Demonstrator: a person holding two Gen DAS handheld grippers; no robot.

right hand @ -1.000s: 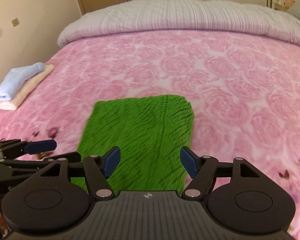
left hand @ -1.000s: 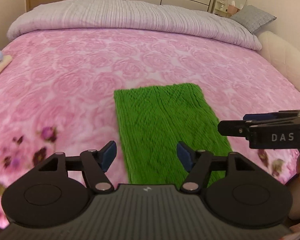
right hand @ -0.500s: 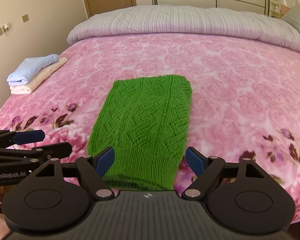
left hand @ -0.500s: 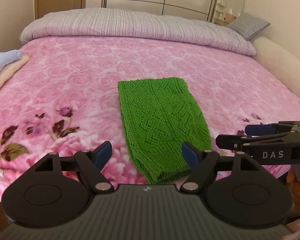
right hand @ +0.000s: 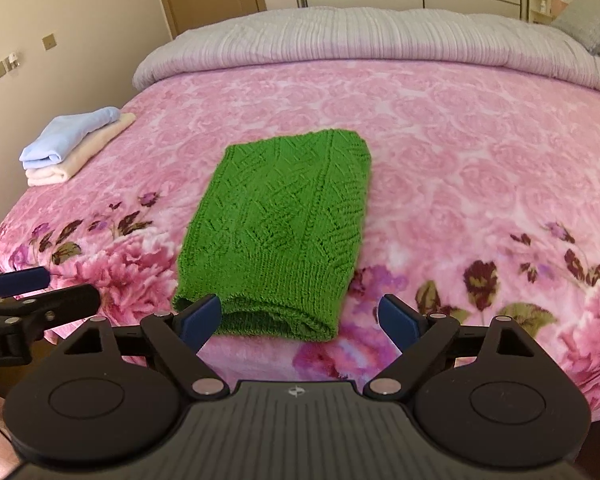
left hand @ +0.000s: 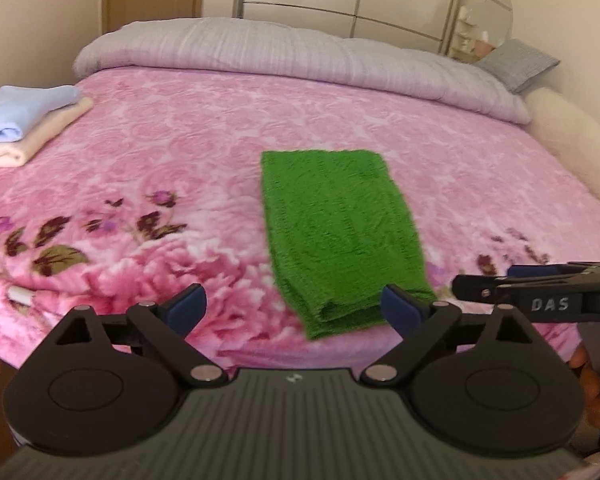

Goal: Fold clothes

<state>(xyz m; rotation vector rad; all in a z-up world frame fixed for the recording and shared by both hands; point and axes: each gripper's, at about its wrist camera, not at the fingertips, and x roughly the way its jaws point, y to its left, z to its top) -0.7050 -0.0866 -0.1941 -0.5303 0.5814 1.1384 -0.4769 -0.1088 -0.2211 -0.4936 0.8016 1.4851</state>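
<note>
The green knit garment (right hand: pixel 278 232) is lying folded near the pink blanket's (right hand: pixel 460 168) front edge; the right gripper (right hand: pixel 300 318) and left gripper (left hand: pixel 294 308) are both gaping wide, empty; only the left view is showing fingers (left hand: pixel 592 380) gripping a handle.

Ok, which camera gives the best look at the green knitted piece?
The right wrist view: the green knit lies sharp and central, its stitch pattern and folded near edge clear. The left wrist view shows it too, but blurred and off to the right.
</note>
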